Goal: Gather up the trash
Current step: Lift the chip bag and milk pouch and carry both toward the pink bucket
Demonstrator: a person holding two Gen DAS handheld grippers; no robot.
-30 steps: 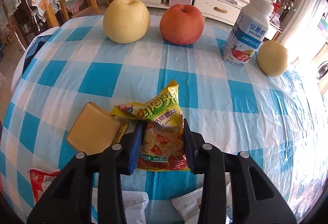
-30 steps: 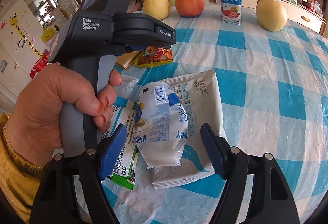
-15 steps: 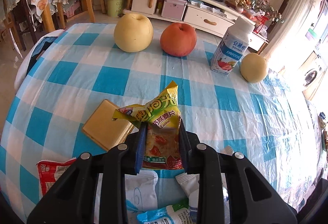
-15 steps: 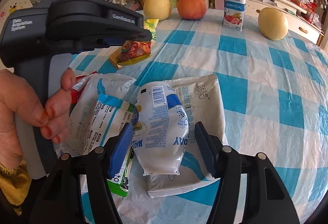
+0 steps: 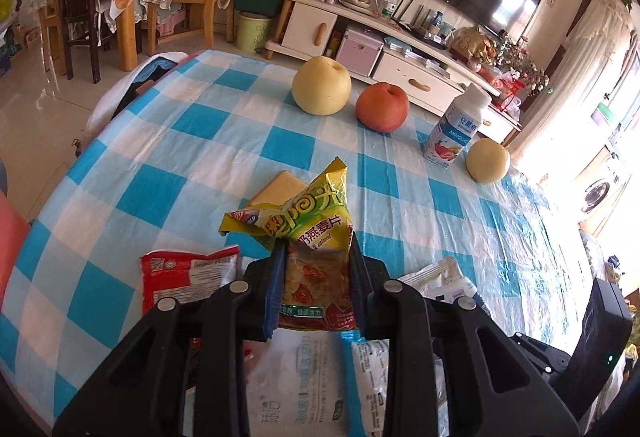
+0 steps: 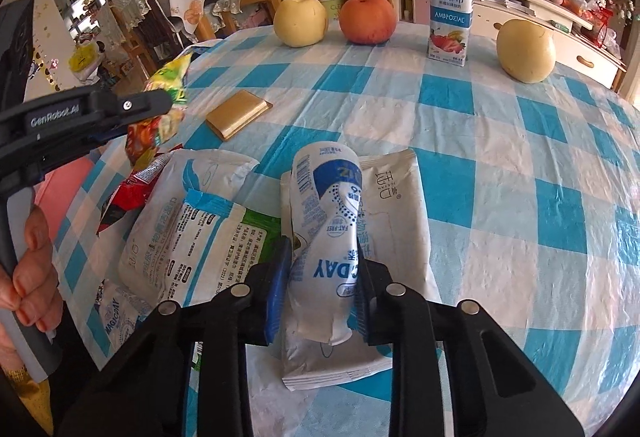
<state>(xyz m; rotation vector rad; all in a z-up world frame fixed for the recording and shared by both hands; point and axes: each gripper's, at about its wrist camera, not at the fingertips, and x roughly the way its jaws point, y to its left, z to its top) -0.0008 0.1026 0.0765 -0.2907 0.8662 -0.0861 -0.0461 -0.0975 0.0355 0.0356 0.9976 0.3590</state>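
My left gripper (image 5: pixel 314 265) is shut on a yellow-green snack wrapper (image 5: pixel 312 221) and holds it clear of the checked tablecloth (image 5: pixel 160 141). The right wrist view shows that wrapper (image 6: pixel 160 117) hanging at the left, above the pile. My right gripper (image 6: pixel 320 261) is closing its jaws on a white and blue pouch (image 6: pixel 328 205). Both pads press its sides and the pouch bulges upward. It lies on a flat white packet (image 6: pixel 400 205). A red wrapper (image 5: pixel 188 273) and more white packets (image 6: pixel 180 209) lie beside it.
A flat gold box (image 6: pixel 238 113) lies mid-table. Along the far edge stand a pale pear (image 6: pixel 300 21), a red apple (image 6: pixel 367 19), a yogurt bottle (image 6: pixel 450 9) and a second pear (image 6: pixel 526 51). Chairs and a low cabinet stand beyond. A hand (image 6: pixel 32 277) grips the left handle.
The left gripper has lifted the snack wrapper off the table and drawn back toward the near edge. The right jaws have narrowed from wide apart onto the white pouch, squeezing it.
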